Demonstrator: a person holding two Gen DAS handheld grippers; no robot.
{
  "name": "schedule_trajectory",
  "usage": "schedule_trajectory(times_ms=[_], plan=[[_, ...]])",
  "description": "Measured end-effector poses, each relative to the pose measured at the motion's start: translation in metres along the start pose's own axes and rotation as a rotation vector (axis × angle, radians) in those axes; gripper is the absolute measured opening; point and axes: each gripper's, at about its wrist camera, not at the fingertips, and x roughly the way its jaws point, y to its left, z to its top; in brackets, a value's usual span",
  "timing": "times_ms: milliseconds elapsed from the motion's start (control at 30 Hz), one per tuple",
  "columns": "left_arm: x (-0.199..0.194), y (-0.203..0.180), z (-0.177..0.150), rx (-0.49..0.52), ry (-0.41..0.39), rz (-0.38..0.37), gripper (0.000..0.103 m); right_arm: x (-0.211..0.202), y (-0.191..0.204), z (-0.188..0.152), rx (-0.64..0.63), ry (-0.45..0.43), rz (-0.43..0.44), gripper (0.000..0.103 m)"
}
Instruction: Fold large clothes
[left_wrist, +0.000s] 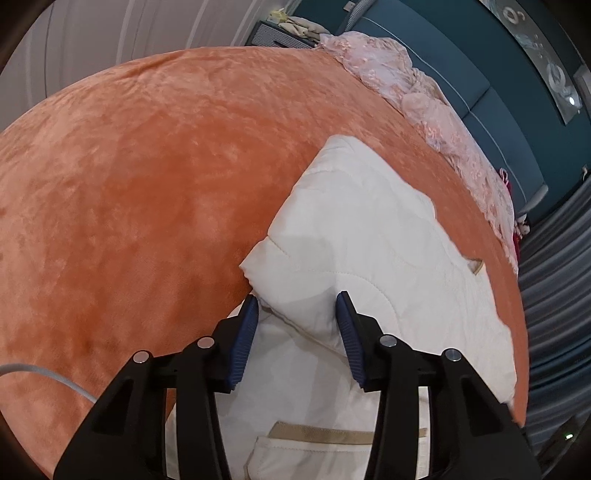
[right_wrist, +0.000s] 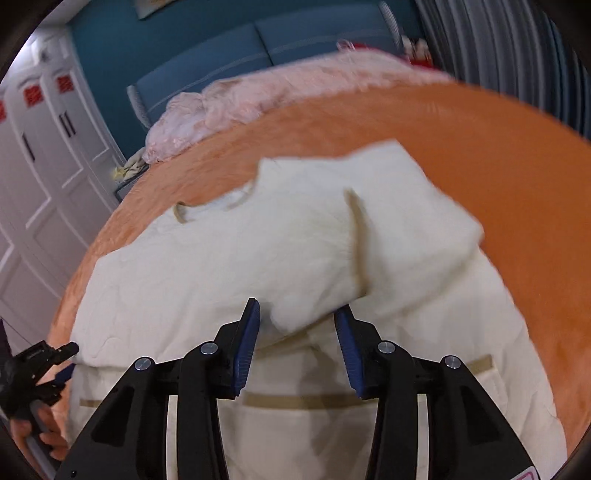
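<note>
A wide bed covered by an orange plush blanket (left_wrist: 147, 177) serves as the folding surface; its velvety nap shows brushed swirls, and its broad flat top gives the big garment room to lie spread out. Along the far edge lies a crumpled pink lace fabric (left_wrist: 399, 74), thin and frilly, pushed back, I judge, to keep it out of the work. Beyond it stands a teal upholstered headboard (left_wrist: 461, 85), with white panelled wardrobe doors (right_wrist: 40, 184) at the far left of the right wrist view.

The task's thing, a cream quilted coat (right_wrist: 229, 258), lies on the near side of the bed, with one part doubled over the body. It is soft, padded and thick, with curved stitch lines and tan trim bands on its pockets, so its folds stay rounded rather than creased.

The left gripper (left_wrist: 295, 325) has its blue ribbed pads about half apart with a puffy folded edge of the coat bulging between them; the fabric fills the gap, so it appears pinched. The right gripper (right_wrist: 297, 325) stands likewise half apart around a thick fold at the coat's middle, the pads meeting the padding on both sides. Both holds sit at the near edge of folds, probably so the layers can be carried over together. In the right wrist view the picture is blurred
</note>
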Motion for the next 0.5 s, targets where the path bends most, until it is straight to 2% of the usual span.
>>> schedule_trajectory(times_ms=[133,233,267,300,367,400,500], plan=[[-0.009,0.009,0.007,-0.105,-0.012,-0.039,0.05,-0.003,-0.011,0.012,0.035,-0.01,0.033,0.051],[-0.006,0.015,0.015,-0.155,0.001,-0.051,0.052,-0.001,-0.008,0.022,0.036,-0.031,0.035,0.051],[-0.002,0.015,0.017,-0.154,0.017,-0.041,0.05,0.001,-0.007,0.024,0.029,-0.027,0.034,0.048],[0.002,0.015,0.018,-0.148,0.034,-0.027,0.042,0.005,-0.006,0.026,0.021,-0.012,0.033,0.032],[0.005,0.014,0.02,-0.141,0.043,-0.025,0.025,0.001,-0.008,0.03,0.017,-0.013,0.047,0.005],[0.0,0.014,0.021,-0.136,0.027,-0.029,0.013,-0.007,-0.007,0.031,0.019,-0.035,0.067,0.004],[-0.018,0.008,0.019,-0.084,-0.042,-0.042,0.009,-0.038,-0.006,0.033,-0.026,-0.144,0.066,0.003]])
